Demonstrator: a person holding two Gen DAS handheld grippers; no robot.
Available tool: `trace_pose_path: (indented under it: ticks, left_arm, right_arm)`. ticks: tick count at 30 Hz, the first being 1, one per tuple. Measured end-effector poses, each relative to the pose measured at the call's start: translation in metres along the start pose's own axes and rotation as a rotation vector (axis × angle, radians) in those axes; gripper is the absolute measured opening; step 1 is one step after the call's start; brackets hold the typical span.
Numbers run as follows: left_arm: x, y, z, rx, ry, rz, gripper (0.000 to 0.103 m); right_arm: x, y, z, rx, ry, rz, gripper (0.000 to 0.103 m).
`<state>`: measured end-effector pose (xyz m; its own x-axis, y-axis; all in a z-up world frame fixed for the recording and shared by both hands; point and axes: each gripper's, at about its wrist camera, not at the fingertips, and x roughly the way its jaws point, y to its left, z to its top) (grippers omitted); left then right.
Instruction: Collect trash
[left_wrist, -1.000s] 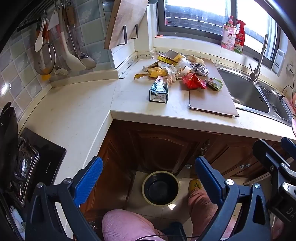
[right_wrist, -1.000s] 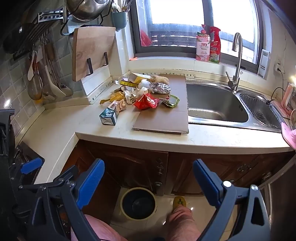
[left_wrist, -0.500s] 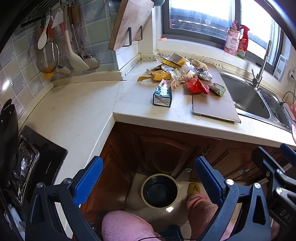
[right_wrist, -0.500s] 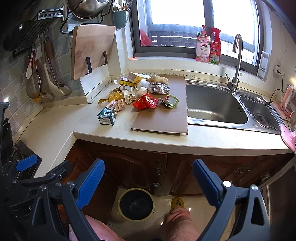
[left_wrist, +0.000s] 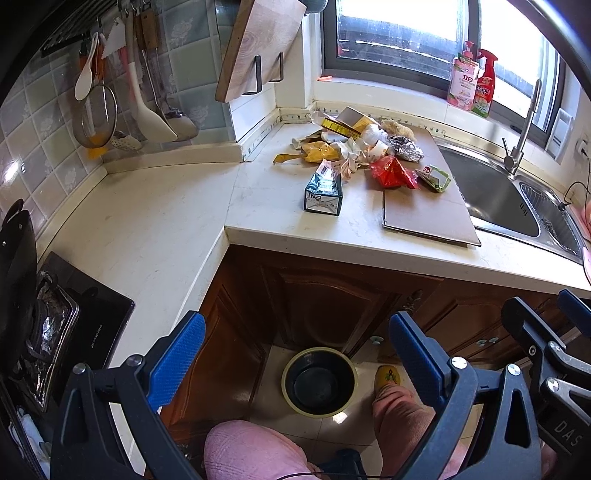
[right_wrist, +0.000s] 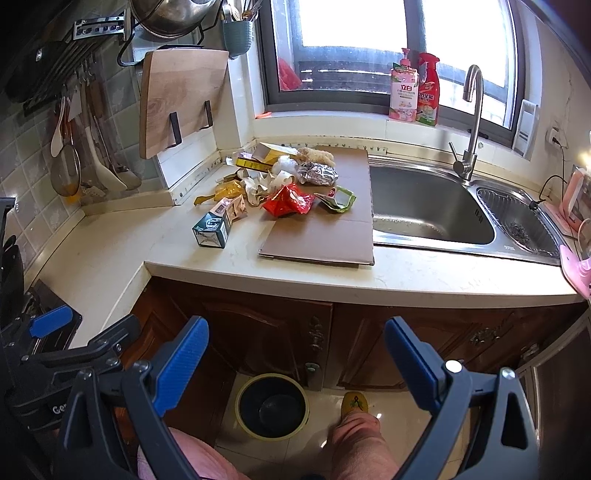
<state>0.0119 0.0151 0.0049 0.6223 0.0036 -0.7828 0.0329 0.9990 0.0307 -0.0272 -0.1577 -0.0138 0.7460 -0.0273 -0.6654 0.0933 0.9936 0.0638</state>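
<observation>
The left gripper (left_wrist: 295, 358) has its blue-padded fingers (left_wrist: 176, 361) spread wide apart with nothing between them. The right gripper (right_wrist: 295, 362) is the same, its fingers (right_wrist: 181, 363) wide apart and empty. Both hang in the air in front of the counter (right_wrist: 406, 273), well short of it.

Framed between each pair of fingers, down on the tiled floor, stands a round dark bin (left_wrist: 319, 382) with a pale rim, just in front of the brown cabinet doors (right_wrist: 266, 332). Beside it on the right-finger side is a yellow slipper (right_wrist: 355, 402), and the person's pink-clad knees (left_wrist: 251, 450) show at the lower edge.

Ahead of the fingers and above them, the trash pile (right_wrist: 280, 184) lies on the counter near the back wall: a dark green carton (right_wrist: 212, 230) nearest the left fingers, a red crumpled wrapper (right_wrist: 288, 201), a foil ball (right_wrist: 317, 173), and yellow packaging (left_wrist: 317, 151). Part of the pile rests on a flat cardboard sheet (right_wrist: 325, 236), which touches the steel sink (right_wrist: 424, 206) on the right-finger side.
</observation>
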Motion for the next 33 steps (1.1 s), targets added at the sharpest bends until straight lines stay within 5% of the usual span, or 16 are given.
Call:
trace_pose_path:
  ticks: [33]
  left_arm:
    - [0.000, -0.010, 0.003, 0.019, -0.003, -0.001, 0.099]
  right_arm:
    - [0.001, -0.006, 0.000, 0.012, 0.005, 0.018, 0.097]
